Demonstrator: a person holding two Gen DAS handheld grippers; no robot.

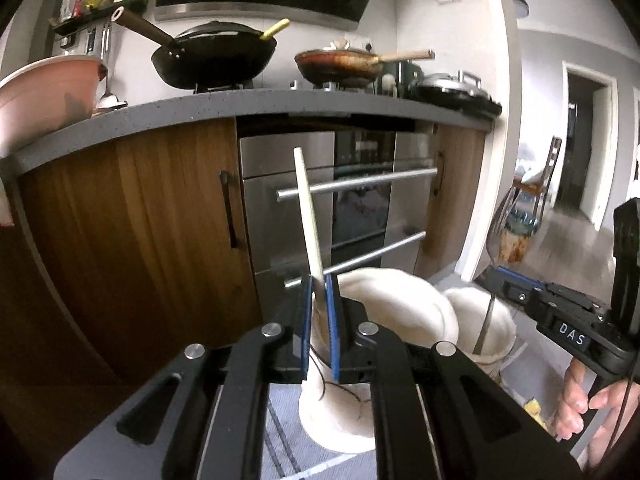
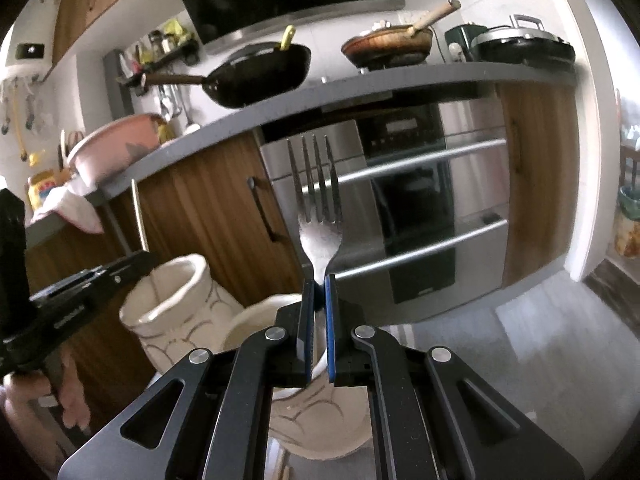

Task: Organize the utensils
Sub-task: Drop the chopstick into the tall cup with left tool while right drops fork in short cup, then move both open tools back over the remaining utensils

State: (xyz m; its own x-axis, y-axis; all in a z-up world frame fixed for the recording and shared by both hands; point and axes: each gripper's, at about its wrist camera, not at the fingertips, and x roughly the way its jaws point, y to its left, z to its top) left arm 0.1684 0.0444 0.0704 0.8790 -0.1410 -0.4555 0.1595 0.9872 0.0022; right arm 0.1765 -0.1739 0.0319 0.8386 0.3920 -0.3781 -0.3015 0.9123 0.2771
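Observation:
My left gripper is shut on a thin cream-white utensil that sticks up edge-on, held over a white ceramic holder. My right gripper is shut on a steel fork, tines up, above a second white holder. The left holder, with brown line pattern, stands beside it. In the left wrist view the right gripper holds the fork over the right holder. The left gripper's body shows in the right wrist view.
A grey countertop runs ahead with a black wok, a frying pan and a pink bowl. Below are wooden cabinet doors and a steel oven. A striped cloth lies under the holders.

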